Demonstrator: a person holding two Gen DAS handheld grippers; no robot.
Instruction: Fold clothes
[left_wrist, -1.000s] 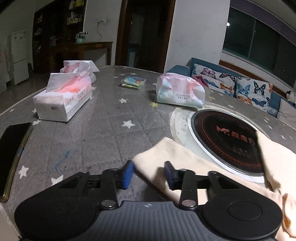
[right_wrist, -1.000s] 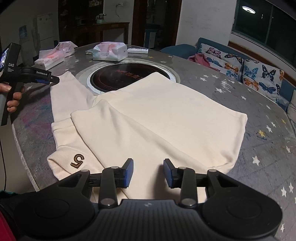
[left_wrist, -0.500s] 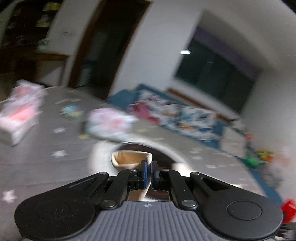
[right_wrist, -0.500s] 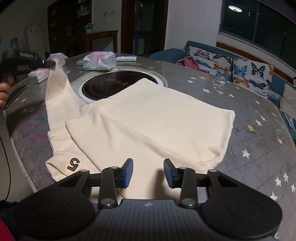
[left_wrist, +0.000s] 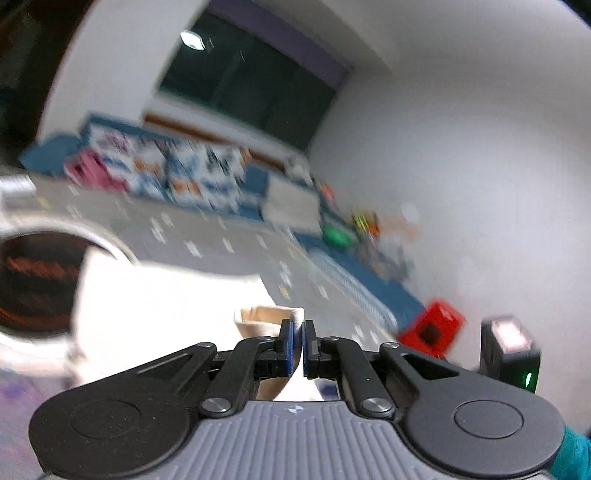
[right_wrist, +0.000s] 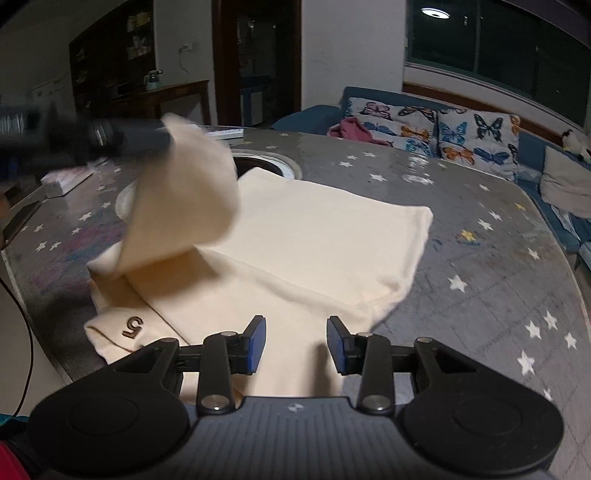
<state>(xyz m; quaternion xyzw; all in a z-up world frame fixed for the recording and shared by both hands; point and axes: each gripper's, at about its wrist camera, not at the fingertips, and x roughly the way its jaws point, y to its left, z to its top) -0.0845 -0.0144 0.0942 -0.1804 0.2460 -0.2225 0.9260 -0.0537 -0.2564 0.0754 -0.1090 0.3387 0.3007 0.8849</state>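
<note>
step: folding sleeve across | left gripper (left_wrist: 298, 345) is clamping the sleeve (right_wrist: 184, 192) end, lifting it above the cream top (right_wrist: 314, 240) lying on the table (right_wrist: 480, 229) | sleeve is hanging down from the fingers toward the body panel, its length running across it | right gripper (right_wrist: 295, 343) is hovering with fingers apart over the near hem, gripping nothing

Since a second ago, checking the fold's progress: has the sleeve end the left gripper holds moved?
Yes. The sleeve has lifted off the table and swung rightward over the round cooktop, pinched in the left gripper.
</note>
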